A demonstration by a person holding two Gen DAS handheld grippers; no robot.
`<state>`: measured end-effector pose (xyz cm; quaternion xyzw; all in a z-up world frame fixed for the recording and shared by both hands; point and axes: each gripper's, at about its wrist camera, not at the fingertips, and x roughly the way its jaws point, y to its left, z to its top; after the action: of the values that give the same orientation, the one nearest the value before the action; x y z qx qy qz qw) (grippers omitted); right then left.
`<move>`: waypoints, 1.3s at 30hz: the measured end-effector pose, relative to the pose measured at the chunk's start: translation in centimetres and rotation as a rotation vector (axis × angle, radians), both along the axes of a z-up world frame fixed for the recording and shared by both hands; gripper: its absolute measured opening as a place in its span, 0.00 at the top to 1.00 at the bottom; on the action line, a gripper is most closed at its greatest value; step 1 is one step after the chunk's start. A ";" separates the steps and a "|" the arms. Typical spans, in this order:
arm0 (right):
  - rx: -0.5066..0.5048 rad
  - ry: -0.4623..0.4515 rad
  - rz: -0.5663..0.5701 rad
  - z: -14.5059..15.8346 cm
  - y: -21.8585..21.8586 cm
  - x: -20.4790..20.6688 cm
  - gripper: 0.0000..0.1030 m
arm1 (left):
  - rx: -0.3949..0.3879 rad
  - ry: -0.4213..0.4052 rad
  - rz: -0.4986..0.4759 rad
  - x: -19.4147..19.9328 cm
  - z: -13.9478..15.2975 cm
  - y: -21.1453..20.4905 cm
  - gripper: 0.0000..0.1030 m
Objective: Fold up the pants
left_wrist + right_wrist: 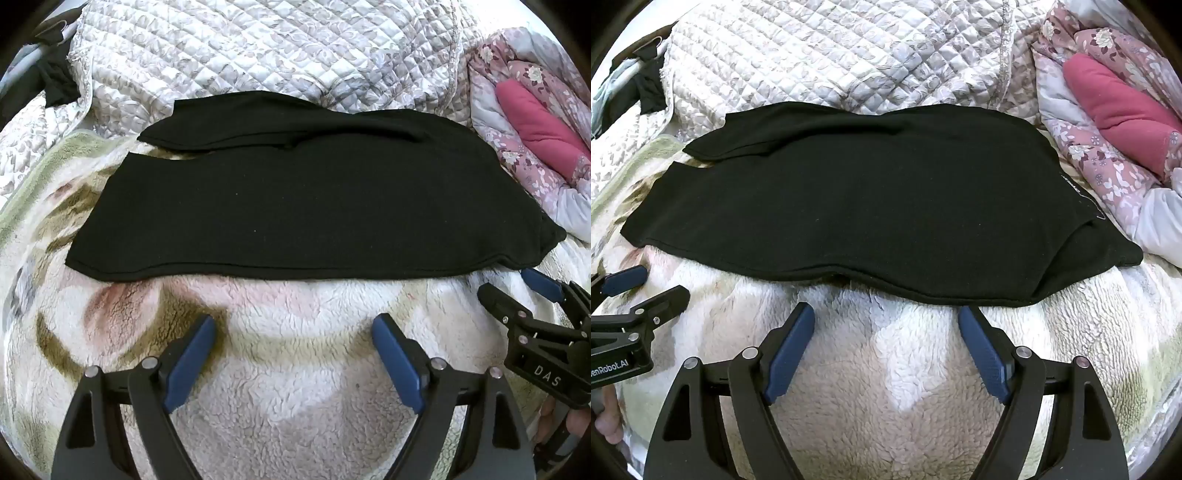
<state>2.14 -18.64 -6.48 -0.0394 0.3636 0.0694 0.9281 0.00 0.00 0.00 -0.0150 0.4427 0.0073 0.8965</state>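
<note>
Right now I have both sets of tongs hanging over the bed, tilted downward, and neither one grips anything. My left tongs stand spread wide, their blue pads apart above the fleece blanket, with only bare fleece between them. My right tongs are released as well, jaws wide, and their far tips sit just short of the near hem of the black pants; the right-hand blue tip looks close to touching that hem, though I cannot tell whether it does. The pants lie flat across the blanket, stretched sideways in both views, already doubled over so that one layer rests on another. At the left end two leg ends show, the farther one shorter and slightly offset behind the nearer. At the right end the fabric runs out to a pointed corner, and a thin pale line of stitching or print shows near it in the right view. Beyond the pants lies a quilted grey-and-white coverlet, and to the right a pink floral comforter with a plain pink cushion tucked in it. From the left camera I see my right tongs at the right edge, near the pants' corner; from the right camera my left tongs come in at the left edge, with fingers below them.
</note>
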 end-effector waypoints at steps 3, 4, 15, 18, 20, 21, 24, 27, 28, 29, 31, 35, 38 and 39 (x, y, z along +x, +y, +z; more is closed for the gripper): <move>0.001 0.001 0.000 0.0 0.0 0.0 0.22 | -0.002 0.001 0.000 0.0 0.0 0.0 0.14; 0.001 0.001 0.000 0.0 0.0 0.0 0.22 | -0.003 0.002 0.000 0.0 0.0 0.1 0.14; -0.002 0.002 0.000 0.0 0.0 0.1 0.22 | 0.006 -0.001 -0.005 0.1 -0.1 -0.2 0.13; -0.004 0.002 0.000 0.0 0.0 0.1 0.22 | 0.005 -0.001 -0.005 0.0 -0.1 -0.3 0.13; -0.003 0.003 0.000 0.0 0.0 0.1 0.22 | 0.006 0.000 -0.006 0.0 0.0 -0.3 0.13; -0.003 0.003 0.000 0.0 0.0 0.1 0.22 | 0.005 0.000 -0.005 0.1 0.0 -0.3 0.13; -0.004 0.003 0.000 0.0 0.0 0.1 0.22 | 0.006 0.000 -0.005 0.0 0.0 -0.3 0.13; -0.004 0.003 0.000 0.0 0.0 0.1 0.22 | 0.006 0.000 -0.006 0.1 0.0 -0.3 0.13; -0.005 0.003 0.000 0.0 0.0 0.1 0.22 | 0.006 0.000 -0.006 -0.1 -0.1 -0.3 0.13; -0.005 0.003 0.000 0.0 0.0 0.1 0.22 | 0.006 0.000 -0.006 -0.1 -0.1 -0.3 0.13; -0.005 0.003 0.000 0.0 0.0 0.1 0.22 | 0.006 0.000 -0.006 -0.1 -0.1 -0.3 0.13; -0.005 0.003 0.000 0.0 0.0 0.1 0.22 | 0.005 0.000 -0.006 -0.1 -0.1 -0.3 0.13; -0.006 0.004 0.000 0.0 0.0 0.1 0.22 | 0.006 0.000 -0.006 -0.1 -0.1 -0.3 0.13; -0.005 0.004 -0.001 0.0 0.0 0.1 0.22 | 0.005 0.000 -0.006 -0.1 -0.1 -0.3 0.13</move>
<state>2.23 -18.62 -6.48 -0.0418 0.3654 0.0682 0.9274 -0.07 -0.32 -0.09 -0.0114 0.4427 0.0060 0.8966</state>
